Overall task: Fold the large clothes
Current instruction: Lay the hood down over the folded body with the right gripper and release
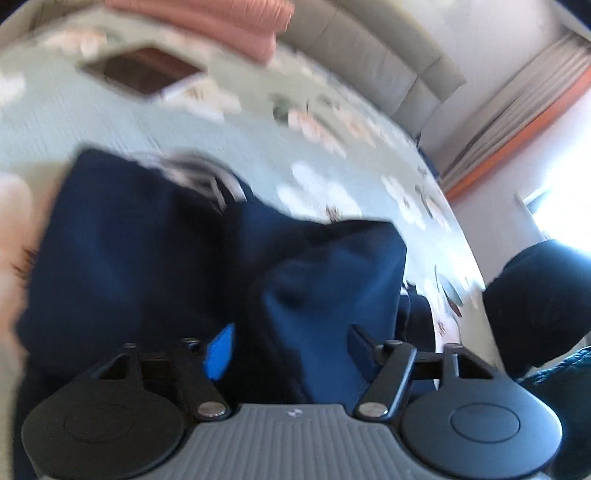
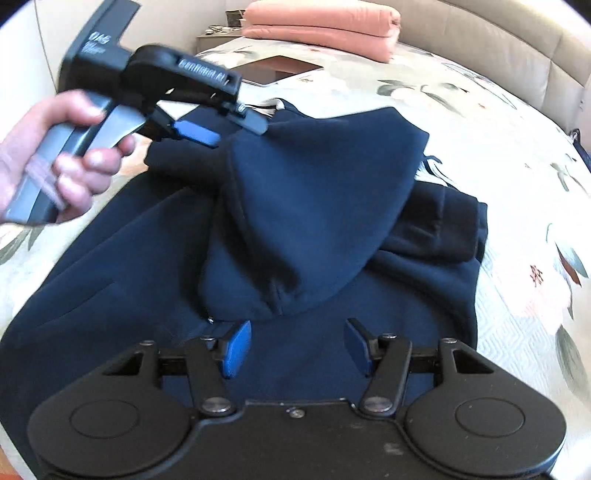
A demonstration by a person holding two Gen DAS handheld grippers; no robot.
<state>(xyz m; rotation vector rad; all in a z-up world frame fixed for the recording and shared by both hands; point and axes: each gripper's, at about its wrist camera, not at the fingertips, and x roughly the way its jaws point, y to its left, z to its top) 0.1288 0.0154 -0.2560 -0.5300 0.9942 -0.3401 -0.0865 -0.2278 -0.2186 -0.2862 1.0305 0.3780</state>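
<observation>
On the quilted floral bed (image 2: 498, 122) lies a thick navy fleece hoodie (image 2: 314, 206), its rounded hood flopped over the body, the left tool (image 2: 225, 127) spread beside the hood, the right tool (image 2: 291, 347) spread above it, gripping nothing.

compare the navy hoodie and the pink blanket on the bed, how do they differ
The navy hoodie lies spread and rumpled near the grippers; the pink blanket sits neatly folded in a stack at the far end. The hoodie is dark, the blanket pale salmon. Both rest on the floral bedspread.
</observation>
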